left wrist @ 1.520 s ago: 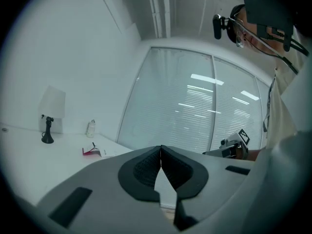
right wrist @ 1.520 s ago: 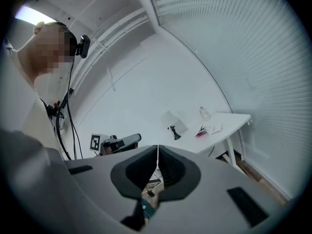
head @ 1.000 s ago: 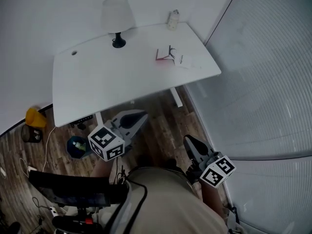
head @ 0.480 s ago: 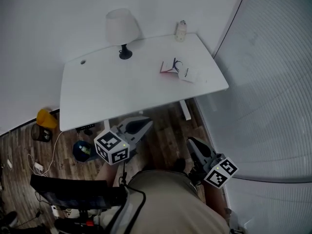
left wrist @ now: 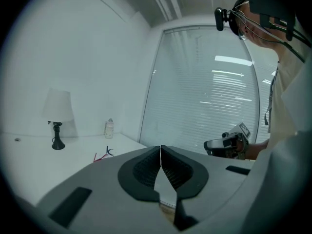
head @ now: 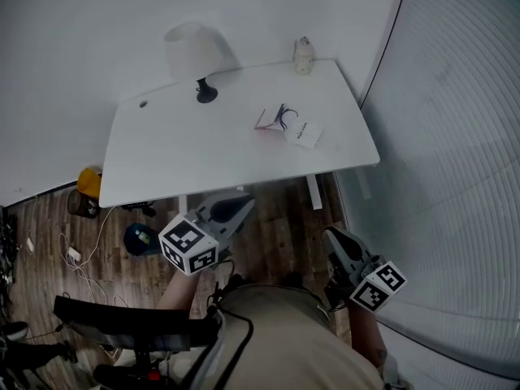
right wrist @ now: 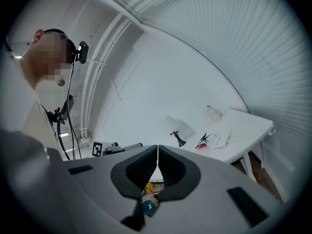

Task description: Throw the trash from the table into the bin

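Person faces a white desk (head: 203, 157) with a hand-held tool in each hand. The left tool (head: 236, 210) and the right tool (head: 335, 240) hang over the wooden floor (head: 276, 218), short of the desk's near edge, each with jaws pressed together and gripping nothing. The trash (head: 286, 125), a small heap of paper and wrappers, lies on the desk's right half. A lamp (head: 195, 55) and a small bottle (head: 304, 55) stand along the far edge. A blue bin (head: 140, 238) sits on the floor by the desk's left end.
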Tool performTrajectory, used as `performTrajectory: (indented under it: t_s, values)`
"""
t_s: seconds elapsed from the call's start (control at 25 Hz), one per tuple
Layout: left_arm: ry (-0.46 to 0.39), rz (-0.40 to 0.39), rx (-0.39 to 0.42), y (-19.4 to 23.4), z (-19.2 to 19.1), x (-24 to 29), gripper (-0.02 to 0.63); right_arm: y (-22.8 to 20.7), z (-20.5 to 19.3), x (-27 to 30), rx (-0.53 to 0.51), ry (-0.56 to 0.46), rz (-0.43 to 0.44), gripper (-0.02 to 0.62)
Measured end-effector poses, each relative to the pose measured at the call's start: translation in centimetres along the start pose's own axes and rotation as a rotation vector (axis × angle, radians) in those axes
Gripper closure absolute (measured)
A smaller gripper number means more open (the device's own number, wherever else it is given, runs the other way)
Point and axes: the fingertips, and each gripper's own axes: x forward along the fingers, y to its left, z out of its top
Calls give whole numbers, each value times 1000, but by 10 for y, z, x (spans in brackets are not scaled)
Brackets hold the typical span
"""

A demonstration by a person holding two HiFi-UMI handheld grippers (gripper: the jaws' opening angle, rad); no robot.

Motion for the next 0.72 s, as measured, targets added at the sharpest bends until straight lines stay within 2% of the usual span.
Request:
performTrajectory:
  t_s: [0.12, 0.32, 0.48, 0.72]
  values:
    - [22, 46, 0, -5, -5, 14, 592, -23, 10, -6, 3, 17, 38, 578]
    - [94, 88, 71, -2, -7, 29, 592, -42, 26, -9, 23, -11, 57, 578]
    - [127, 88, 128, 15, -4, 55, 592, -55, 30, -10, 47, -19, 24, 578]
    - [186, 102, 225, 61, -14, 94, 592, -79, 36, 6, 33, 19, -38, 578]
